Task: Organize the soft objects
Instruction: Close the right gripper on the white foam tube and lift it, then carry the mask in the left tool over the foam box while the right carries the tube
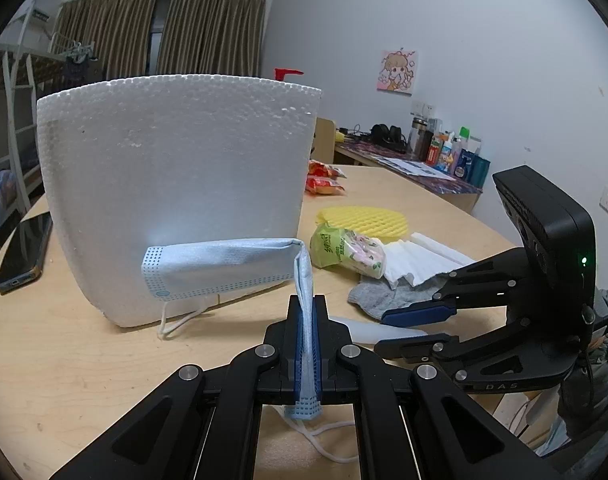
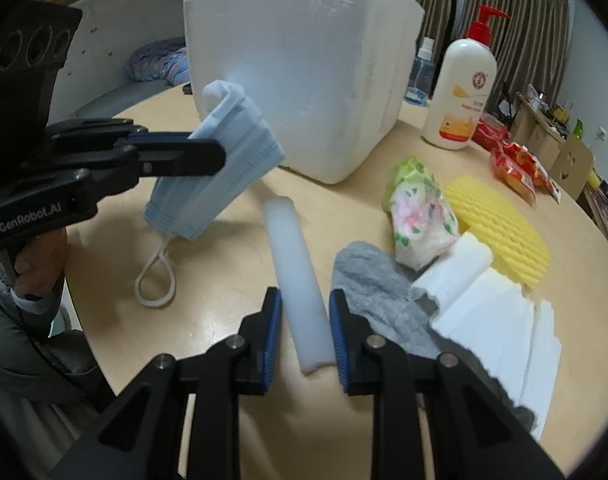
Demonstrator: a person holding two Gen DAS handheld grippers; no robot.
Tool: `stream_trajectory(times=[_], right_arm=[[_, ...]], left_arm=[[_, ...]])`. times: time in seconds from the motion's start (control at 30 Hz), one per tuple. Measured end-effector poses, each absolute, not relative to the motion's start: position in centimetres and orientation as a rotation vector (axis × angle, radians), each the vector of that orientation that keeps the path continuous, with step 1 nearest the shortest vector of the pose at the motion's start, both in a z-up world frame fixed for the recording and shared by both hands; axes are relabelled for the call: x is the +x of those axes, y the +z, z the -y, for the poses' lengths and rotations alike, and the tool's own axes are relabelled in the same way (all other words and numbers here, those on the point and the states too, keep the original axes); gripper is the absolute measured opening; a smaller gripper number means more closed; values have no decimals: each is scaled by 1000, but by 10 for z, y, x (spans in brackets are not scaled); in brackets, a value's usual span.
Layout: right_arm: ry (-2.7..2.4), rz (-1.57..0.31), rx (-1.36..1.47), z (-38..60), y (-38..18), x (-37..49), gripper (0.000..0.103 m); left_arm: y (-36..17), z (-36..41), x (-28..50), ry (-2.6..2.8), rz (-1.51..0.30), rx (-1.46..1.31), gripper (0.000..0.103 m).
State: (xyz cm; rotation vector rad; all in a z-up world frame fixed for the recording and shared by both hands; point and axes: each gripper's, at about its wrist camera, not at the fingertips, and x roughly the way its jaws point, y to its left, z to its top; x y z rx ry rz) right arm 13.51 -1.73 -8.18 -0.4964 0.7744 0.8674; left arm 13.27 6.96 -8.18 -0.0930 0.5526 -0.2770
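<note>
One face mask [image 1: 224, 266] hung pinched in the fully closed left gripper [image 1: 307, 344] beside one foam box [image 1: 176, 184], contents unseen, while the right gripper's [image 2: 305, 334] part-open jaws flanked one white foam rod [image 2: 300, 284].

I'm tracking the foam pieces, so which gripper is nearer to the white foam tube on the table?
Right. The right gripper straddles the near end of the white foam tube, one finger on each side. The left gripper is off to the side, clamped on the blue face mask.
</note>
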Motion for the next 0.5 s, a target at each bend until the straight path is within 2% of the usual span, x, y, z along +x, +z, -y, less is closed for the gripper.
stream_trajectory(times=[0.23, 0.3, 0.4, 0.5], right_arm=[[881, -793, -463, 18, -82, 135, 27], [862, -786, -443, 20, -82, 133, 21], [866, -777, -376, 27, -80, 135, 17], [891, -769, -312, 35, -76, 131, 17]], left_arm=[[-80, -73, 131, -279, -538, -101, 4], [-80, -74, 130, -273, -538, -105, 4], [-79, -76, 128, -261, -535, -108, 4], [-74, -81, 123, -239, -528, -113, 4]])
